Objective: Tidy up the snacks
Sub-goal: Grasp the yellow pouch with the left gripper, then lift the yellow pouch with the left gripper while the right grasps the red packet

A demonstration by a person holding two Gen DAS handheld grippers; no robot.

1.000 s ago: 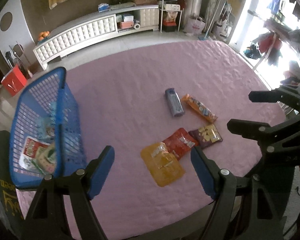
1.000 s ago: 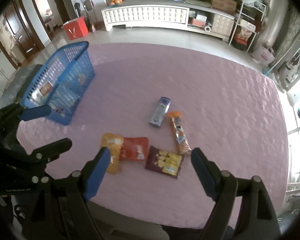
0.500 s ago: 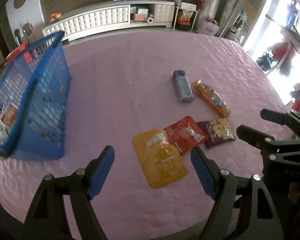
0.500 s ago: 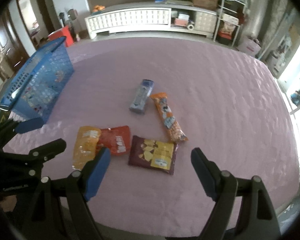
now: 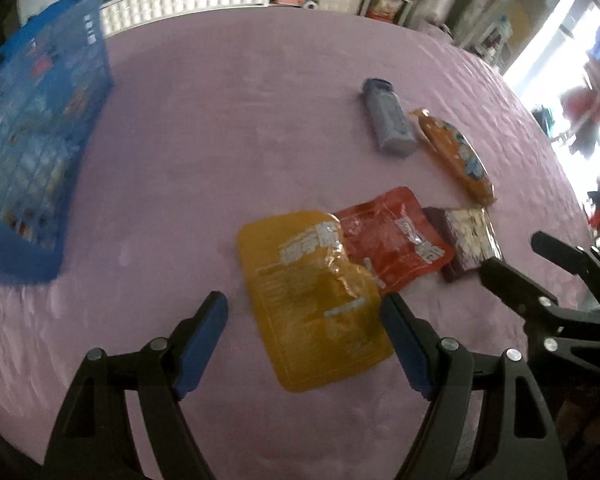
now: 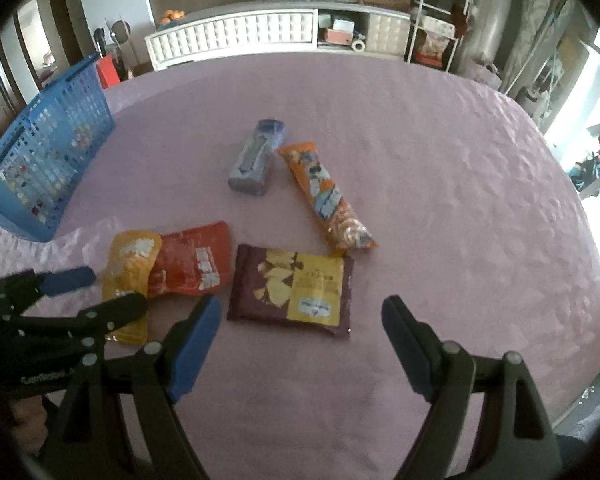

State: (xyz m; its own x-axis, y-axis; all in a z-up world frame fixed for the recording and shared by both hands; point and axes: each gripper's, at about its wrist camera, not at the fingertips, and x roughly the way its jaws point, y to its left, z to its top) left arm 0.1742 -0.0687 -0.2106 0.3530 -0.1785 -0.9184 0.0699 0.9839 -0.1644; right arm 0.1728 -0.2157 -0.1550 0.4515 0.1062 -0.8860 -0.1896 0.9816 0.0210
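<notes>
Several snack packs lie on the pink tablecloth (image 6: 440, 160). My left gripper (image 5: 304, 304) is open, its jaws on either side of the near part of a yellow pouch (image 5: 312, 296). A red pouch (image 5: 388, 236) overlaps it; it also shows in the right wrist view (image 6: 192, 260). My right gripper (image 6: 302, 312) is open just before a dark purple chip pack (image 6: 296, 288), which is also in the left wrist view (image 5: 466, 236). An orange long pack (image 6: 324, 196) and a grey-blue pack (image 6: 256, 160) lie beyond. A blue basket (image 6: 48, 156) with snacks inside stands at left.
The right gripper's fingers (image 5: 512, 284) show at the right of the left wrist view; the left gripper (image 6: 76, 292) shows at the left of the right wrist view. A white cabinet (image 6: 236, 36) and shelves stand beyond the table. The table's front edge is close below both grippers.
Both grippers have moved forward and down toward the snacks; the packs look larger. The left gripper has swung away from the basket to the yellow pouch. Both stay open.
</notes>
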